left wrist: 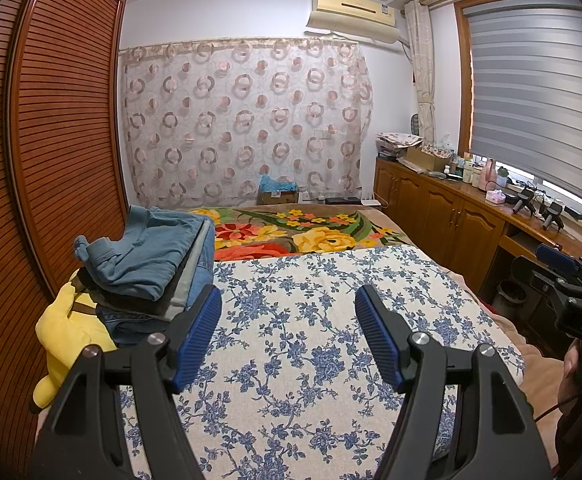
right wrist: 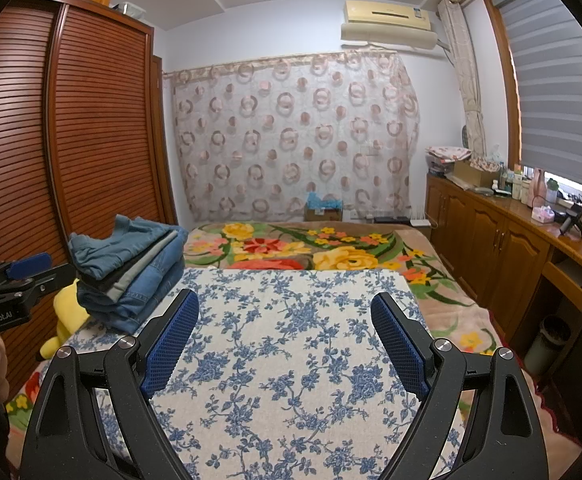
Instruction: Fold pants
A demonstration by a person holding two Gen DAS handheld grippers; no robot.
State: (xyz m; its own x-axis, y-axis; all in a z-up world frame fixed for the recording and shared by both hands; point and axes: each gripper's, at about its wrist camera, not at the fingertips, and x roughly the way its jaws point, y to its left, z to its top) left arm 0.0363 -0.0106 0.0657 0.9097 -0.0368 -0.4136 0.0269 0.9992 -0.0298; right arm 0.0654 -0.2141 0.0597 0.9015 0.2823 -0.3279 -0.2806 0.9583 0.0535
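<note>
Pants (left wrist: 147, 264) sit folded in a stack at the left edge of the bed (left wrist: 323, 232), partly on the blue-flowered cloth (left wrist: 311, 340) and over a yellow plush toy (left wrist: 67, 332). A cardboard box (left wrist: 278, 194) at the foot of the bed holds something blue. The left gripper (left wrist: 289, 332) and right gripper (right wrist: 285, 336) both hover wide open over the cloth, holding nothing. Only the right wrist view shows a dark bin (right wrist: 551, 344) beside the counter (right wrist: 531, 216) clearly.
</note>
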